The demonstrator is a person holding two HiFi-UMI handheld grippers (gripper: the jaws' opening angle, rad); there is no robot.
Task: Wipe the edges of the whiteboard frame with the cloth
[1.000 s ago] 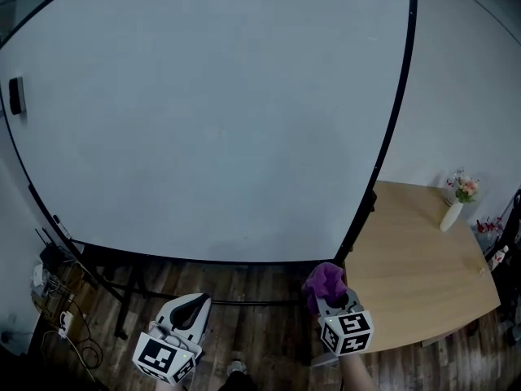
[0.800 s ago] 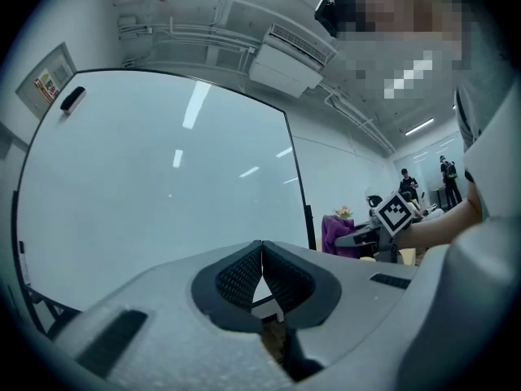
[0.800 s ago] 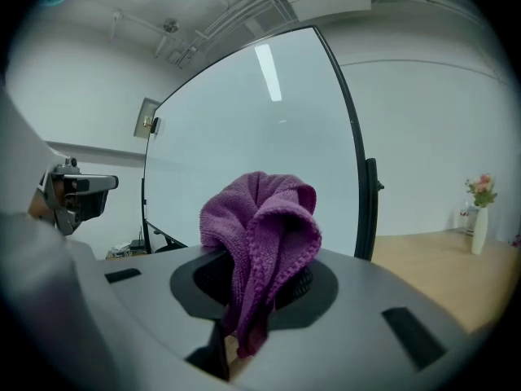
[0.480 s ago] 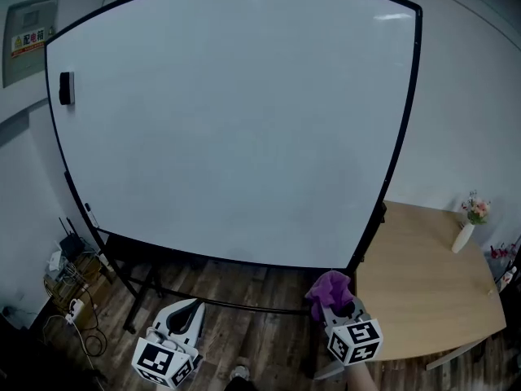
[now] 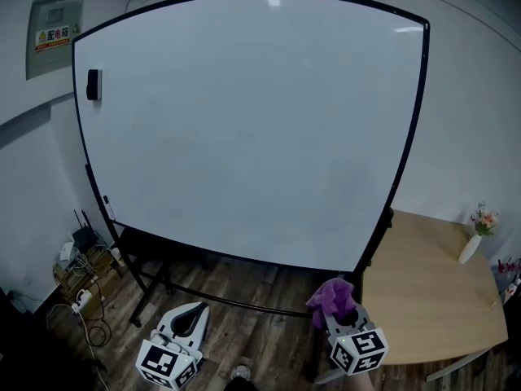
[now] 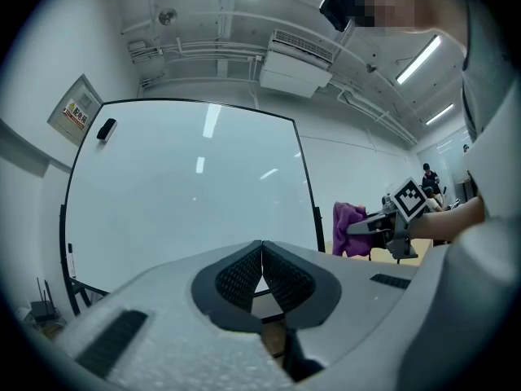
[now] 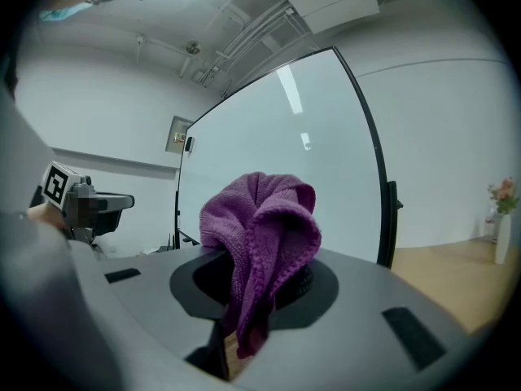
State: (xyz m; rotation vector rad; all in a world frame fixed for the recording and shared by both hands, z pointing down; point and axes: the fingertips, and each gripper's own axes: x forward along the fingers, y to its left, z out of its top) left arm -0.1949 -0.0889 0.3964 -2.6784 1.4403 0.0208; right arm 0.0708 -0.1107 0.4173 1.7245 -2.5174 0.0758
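A large whiteboard [image 5: 252,129] with a thin black frame [image 5: 411,129] stands on a black stand ahead of me. My right gripper [image 5: 338,308] is low in the head view, below the board's lower right corner, shut on a bunched purple cloth [image 5: 330,298]. The right gripper view shows that cloth [image 7: 260,226] pinched between the jaws and hanging over them. My left gripper [image 5: 187,320] hangs low at the left, shut with nothing in it; its pads [image 6: 244,274] meet in the left gripper view. Neither gripper touches the board.
A black eraser [image 5: 93,85] sticks to the board's upper left. A wooden table [image 5: 431,287] stands at the right with a small vase of flowers [image 5: 476,235]. Cables and a wire basket [image 5: 77,271] lie on the wooden floor at the left. A wall sign [image 5: 55,35] hangs upper left.
The head view has tilted upward, so the whole board and its top edge now show. Both grippers stay low with little movement; the cloth remains held.
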